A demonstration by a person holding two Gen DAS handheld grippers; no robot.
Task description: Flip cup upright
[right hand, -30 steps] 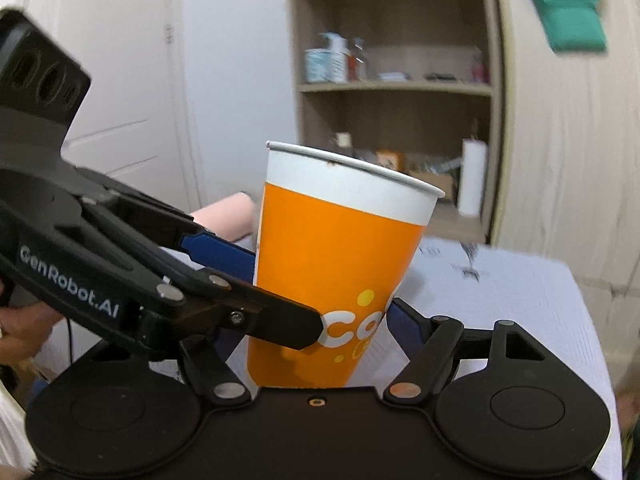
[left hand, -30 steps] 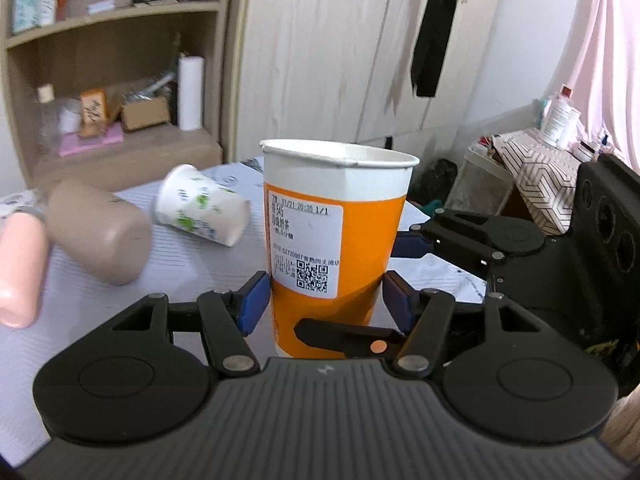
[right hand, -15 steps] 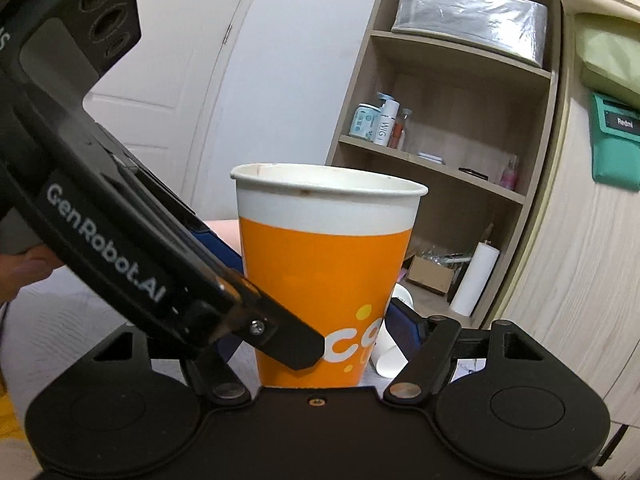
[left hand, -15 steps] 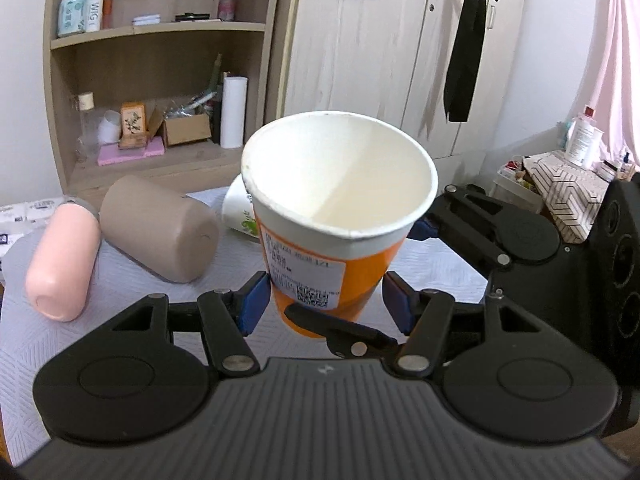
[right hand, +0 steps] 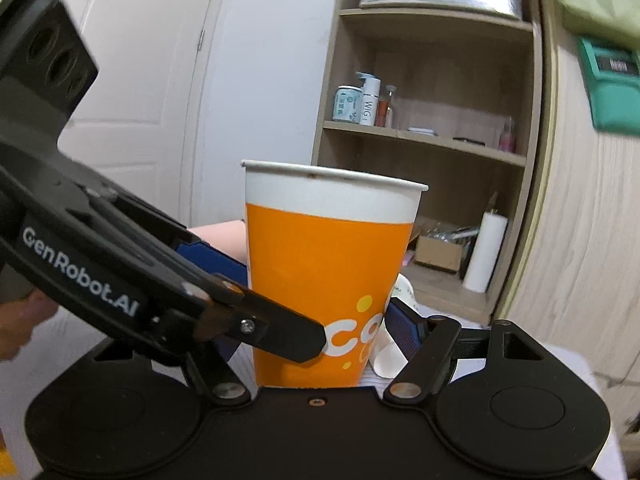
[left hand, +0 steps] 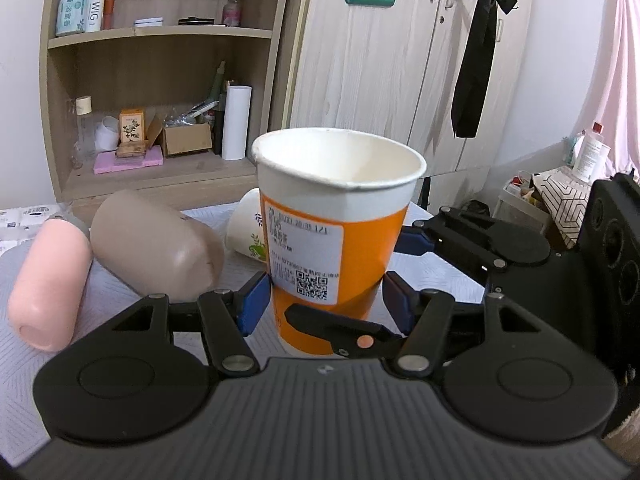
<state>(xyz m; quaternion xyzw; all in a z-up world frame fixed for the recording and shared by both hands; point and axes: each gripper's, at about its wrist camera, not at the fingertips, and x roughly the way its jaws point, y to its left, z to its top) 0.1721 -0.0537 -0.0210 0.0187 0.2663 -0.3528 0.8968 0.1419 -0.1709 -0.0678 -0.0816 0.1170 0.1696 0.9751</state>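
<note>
An orange and white paper cup (left hand: pixel 332 236) stands mouth up, with a white label and QR code on its side. My left gripper (left hand: pixel 326 300) has its blue pads against both sides of the cup's lower body and is shut on it. My right gripper (right hand: pixel 320 320) also grips the same cup (right hand: pixel 324 272) low down from the other side. Each gripper's fingers cross the other's view. I cannot tell whether the cup's base rests on the table.
A beige cup (left hand: pixel 156 244), a pink cup (left hand: pixel 48 280) and a white cup with green print (left hand: pixel 248 232) lie on their sides on the white table (left hand: pixel 24 420). A shelf unit (left hand: pixel 160 80) and wardrobe stand behind.
The cup, held by both grippers, has tilted back from leaning toward the left camera to standing nearly upright. Both grips stay closed.
</note>
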